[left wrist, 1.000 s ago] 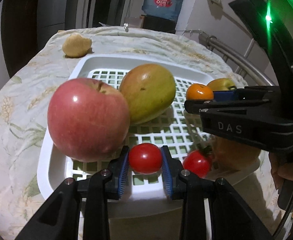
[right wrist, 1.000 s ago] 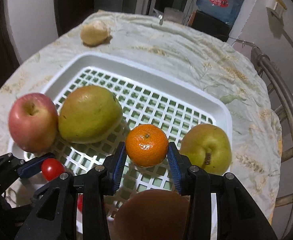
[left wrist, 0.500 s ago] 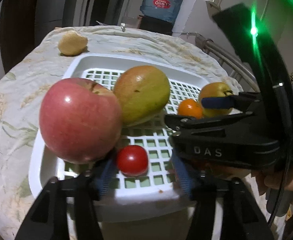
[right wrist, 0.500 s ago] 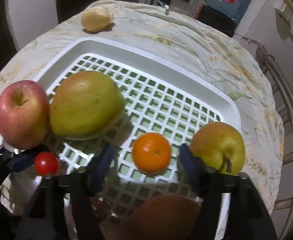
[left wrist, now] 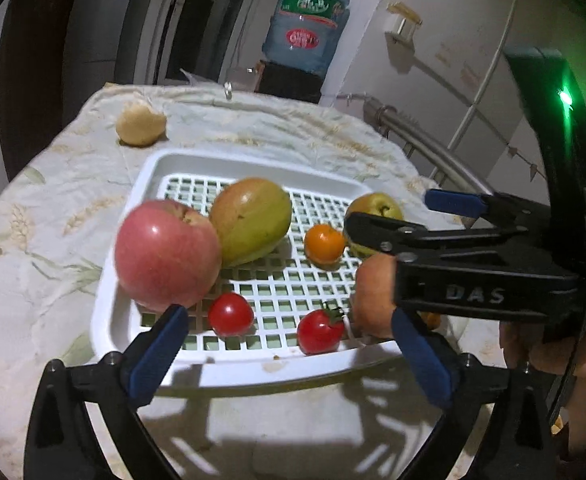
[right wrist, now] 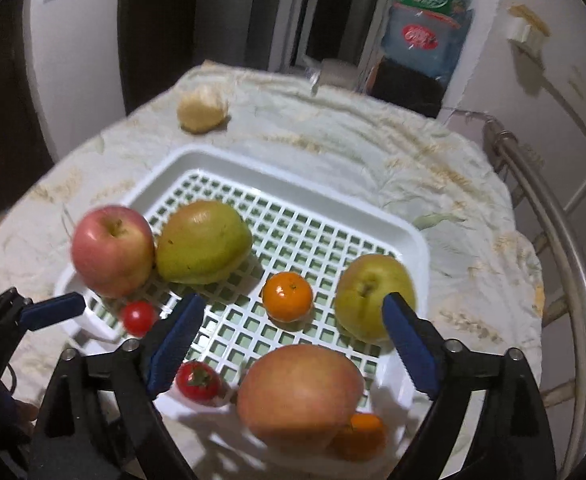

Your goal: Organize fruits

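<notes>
A white slotted tray (right wrist: 415, 240) sits on the counter (right wrist: 433, 168), which is covered by a pale cloth printed with wheat sprigs; the tray holds most of the fruit. At its left side a red apple (right wrist: 111, 250) touches a large green-yellow mango (right wrist: 203, 242); below the apple lies a cherry tomato (right wrist: 137, 317), and a second cherry tomato (right wrist: 197, 381) with a green calyx lies near the front rim. Mid-tray is a small tangerine (right wrist: 287, 296), apart from its neighbours; to its right stands a yellow-green pear (right wrist: 373, 294), stem end up. At the front right corner a large peach-coloured fruit (right wrist: 299, 390) rests on the rim, and an orange fruit (right wrist: 363, 430) shows partly behind it (whether that one lies inside the tray I cannot tell). A pale, rough-skinned lump (right wrist: 201, 109) sits alone on the cloth beyond the tray, well apart from it.

The left gripper (left wrist: 289, 356) hangs at the tray's near edge with its blue-padded fingers (left wrist: 159, 354) spread wide, holding nothing; the right gripper (right wrist: 293, 350) likewise has its fingers (right wrist: 409, 344) wide apart and empty, above the tray's front half.

In the left view the right gripper's black body bears the raised letters "DAS"; behind the counter a blue water-cooler bottle (left wrist: 307, 26) carries a green label and a red oval one, their characters too blurred to read.
</notes>
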A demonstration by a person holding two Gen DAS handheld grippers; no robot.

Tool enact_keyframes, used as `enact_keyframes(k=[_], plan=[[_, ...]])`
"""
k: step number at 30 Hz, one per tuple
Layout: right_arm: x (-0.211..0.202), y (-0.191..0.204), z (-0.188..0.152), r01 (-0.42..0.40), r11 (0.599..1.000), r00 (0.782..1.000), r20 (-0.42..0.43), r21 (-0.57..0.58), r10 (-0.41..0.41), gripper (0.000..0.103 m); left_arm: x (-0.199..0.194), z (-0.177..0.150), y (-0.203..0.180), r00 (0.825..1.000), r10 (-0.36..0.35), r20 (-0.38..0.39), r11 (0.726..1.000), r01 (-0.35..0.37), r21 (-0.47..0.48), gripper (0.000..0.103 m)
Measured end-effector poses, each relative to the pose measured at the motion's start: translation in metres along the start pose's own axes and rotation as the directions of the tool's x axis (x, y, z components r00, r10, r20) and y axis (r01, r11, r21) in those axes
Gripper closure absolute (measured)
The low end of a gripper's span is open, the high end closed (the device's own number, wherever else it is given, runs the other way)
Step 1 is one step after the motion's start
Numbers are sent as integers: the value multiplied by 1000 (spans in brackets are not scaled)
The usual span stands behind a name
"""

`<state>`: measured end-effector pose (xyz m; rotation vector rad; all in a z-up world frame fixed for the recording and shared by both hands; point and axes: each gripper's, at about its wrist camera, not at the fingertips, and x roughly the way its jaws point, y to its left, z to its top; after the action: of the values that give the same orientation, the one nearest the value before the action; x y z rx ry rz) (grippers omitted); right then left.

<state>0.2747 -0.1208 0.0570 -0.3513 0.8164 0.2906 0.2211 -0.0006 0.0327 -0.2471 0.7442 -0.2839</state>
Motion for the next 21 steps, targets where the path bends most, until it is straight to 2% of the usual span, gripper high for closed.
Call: enact_keyframes(k=[7,13,21], plan=[[-67,-9,-12,-50,994,988,151,97,35,1,-47,2,-10,996,32,84,999,-33,20,0],[-123,-11,-39,-141,974,960,264,179,91,1,-90,-4,-19,985,60,161,997,-67,39,0],[-187,-9,-76,-194,953,919,382,233,94,0,-147,-16,-40,958,81,275,989,-111,98,0]])
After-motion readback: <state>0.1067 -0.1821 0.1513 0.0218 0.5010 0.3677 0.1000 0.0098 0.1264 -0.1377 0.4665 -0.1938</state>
